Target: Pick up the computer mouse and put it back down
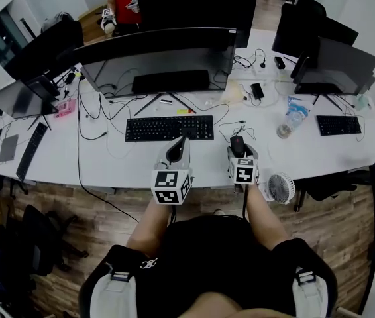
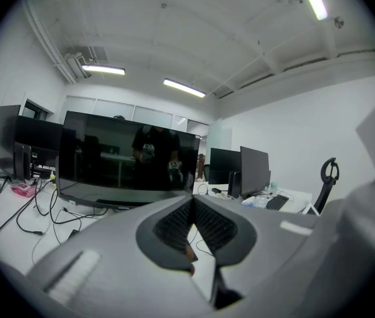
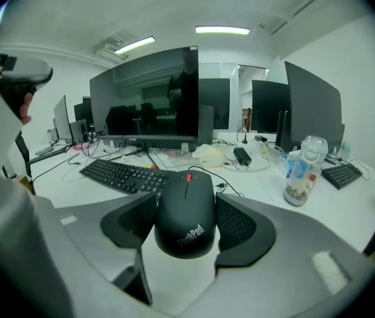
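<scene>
pads: the right gripper's pads [image 3: 129, 218] squeeze the mouse [image 3: 186, 212] from both flanks, about mid-body, tail end toward the camera
right gripper [image 3: 186, 225]: clenched on the mouse, held low over the desk [image 1: 108, 167] near its front edge, off to the right of the keyboard [image 3: 118, 174]
mouse spot: looks a touch off the desk, though it's hard to tell whether the base touches
left gripper [image 2: 193, 212]: jaws pressed together on nothing, tipped up toward the monitor [image 2: 124, 161], just idling
step: probably the top of the lift or the start of the put-down; either way the mouse is in the grasp
doing it well: the person should hold it level, come straight down, get the whole base flat before easing the jaws apart, then back out along the jaw line so no pad drags it sideways
cable [image 3: 230, 192]: thin, runs off the nose across the desk; it needs slack, since a tug would likely twist the mouse in the grip
neighbours: bottle [image 3: 302, 171] well off to the right, fan [image 1: 281, 188] at the desk edge just beside the right gripper
mouse feel: smooth matte black plastic, rounded dome, red wheel [image 3: 188, 177]; the curved sides are probably slippery
pads feel: dark meshed faces, look grippy, with hard grey shells behind
desk feel: flat, white, hard; the mouse should slide easily if nudged
</scene>
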`<state>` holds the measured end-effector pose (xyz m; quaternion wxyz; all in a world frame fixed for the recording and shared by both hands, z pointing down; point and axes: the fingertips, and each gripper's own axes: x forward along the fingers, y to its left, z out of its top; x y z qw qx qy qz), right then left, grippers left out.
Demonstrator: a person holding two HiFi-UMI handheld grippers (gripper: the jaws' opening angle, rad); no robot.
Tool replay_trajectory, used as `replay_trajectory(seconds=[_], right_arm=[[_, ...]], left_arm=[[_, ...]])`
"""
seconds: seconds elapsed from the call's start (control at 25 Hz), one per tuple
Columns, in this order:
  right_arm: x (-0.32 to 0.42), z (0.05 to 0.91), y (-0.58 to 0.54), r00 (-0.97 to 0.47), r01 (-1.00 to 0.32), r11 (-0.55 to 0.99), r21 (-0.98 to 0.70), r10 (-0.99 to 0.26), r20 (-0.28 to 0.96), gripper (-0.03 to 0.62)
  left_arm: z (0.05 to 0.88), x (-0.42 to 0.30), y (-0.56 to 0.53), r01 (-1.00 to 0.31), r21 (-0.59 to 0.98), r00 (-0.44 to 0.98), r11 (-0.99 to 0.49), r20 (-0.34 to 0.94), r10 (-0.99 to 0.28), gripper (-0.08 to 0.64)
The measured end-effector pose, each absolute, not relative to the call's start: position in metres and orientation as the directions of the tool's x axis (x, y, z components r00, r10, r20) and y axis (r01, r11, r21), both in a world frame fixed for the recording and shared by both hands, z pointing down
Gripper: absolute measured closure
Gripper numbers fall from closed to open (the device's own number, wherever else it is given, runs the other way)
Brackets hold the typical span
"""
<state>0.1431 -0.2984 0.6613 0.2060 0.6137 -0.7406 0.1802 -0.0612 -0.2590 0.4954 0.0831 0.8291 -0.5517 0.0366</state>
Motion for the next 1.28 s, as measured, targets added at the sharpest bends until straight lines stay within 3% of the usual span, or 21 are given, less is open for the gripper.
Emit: replay_trajectory(seconds=[0.72, 1.0, 1.28], right_arm=[[0.141, 0.471, -0.303, -0.184, -0.983, 0.185, -0.002, -0.977, 0.111, 0.324], [0.136, 0.442, -0.299, -0.193, -0.981, 0.193, 0.004, -0.98, 0.047, 0.324], [0.137, 0.452, -0.302, -0.189, -0.982, 0.19, 0.001, -0.979, 0.07, 0.324]], left_arm=[[0.491, -0.045, -0.261, -0.902, 0.106, 0.43, -0.419, 0.132, -0.893, 0.508], [0.493, -0.047, -0.262, -0.901, 0.108, 0.431, -0.419, 0.133, -0.893, 0.508], [0.494, -0.047, -0.264, -0.901, 0.109, 0.431, -0.419, 0.135, -0.892, 0.508]])
